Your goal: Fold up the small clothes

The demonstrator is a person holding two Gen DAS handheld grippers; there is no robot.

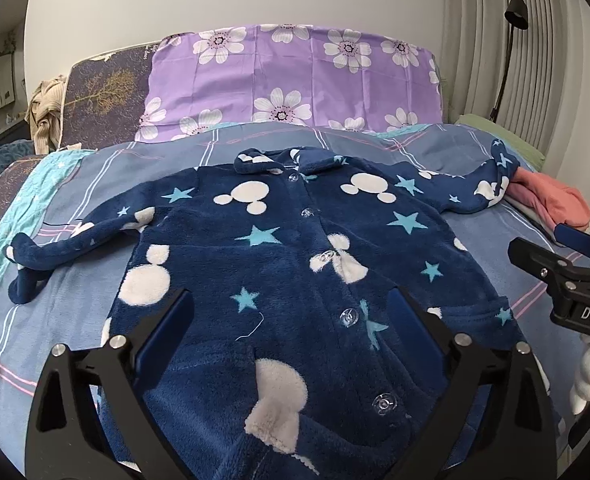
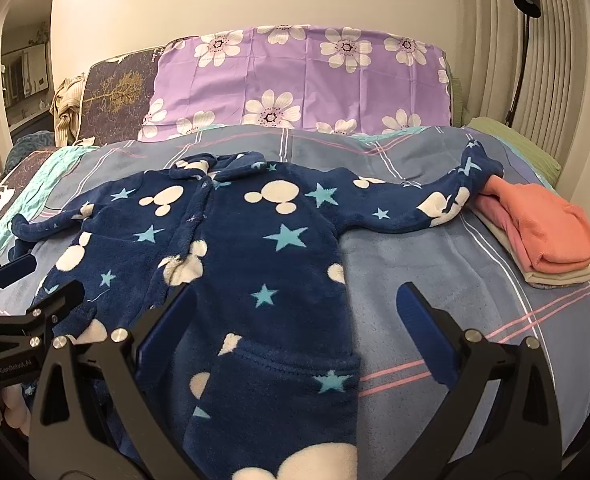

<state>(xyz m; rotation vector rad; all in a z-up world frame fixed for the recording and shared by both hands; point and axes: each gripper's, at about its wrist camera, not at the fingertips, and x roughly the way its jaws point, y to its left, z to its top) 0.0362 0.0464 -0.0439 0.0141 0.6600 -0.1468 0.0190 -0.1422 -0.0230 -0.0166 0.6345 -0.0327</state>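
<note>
Fleece, navy with white mouse heads and pale blue stars: I log the small jacket (image 1: 295, 248) lying front-up and buttoned on the blue plaid bedspread (image 1: 95, 184), collar toward the purple flowered pillow (image 1: 295, 76), both sleeves stretched outward. At far left a beige garment (image 1: 47, 116) hangs beside a dark tree-print cushion (image 1: 103, 96). The jacket's left-hand sleeve trails to the bed's edge and droops over it. My left gripper (image 1: 291, 320) hovers above the lower front of the jacket, jaws spread wide, nothing between them. My right gripper (image 2: 295, 312) is likewise spread and empty, one finger over the jacket's hem side, the other over bare bedspread. Further right, the other sleeve runs up to a folded coral garment (image 2: 543, 228) stacked on cream cloth (image 2: 559, 276); the cuff touches that pile. A black lamp (image 2: 525, 40) stands before the pleated curtain (image 2: 495, 40) at far right.
</note>
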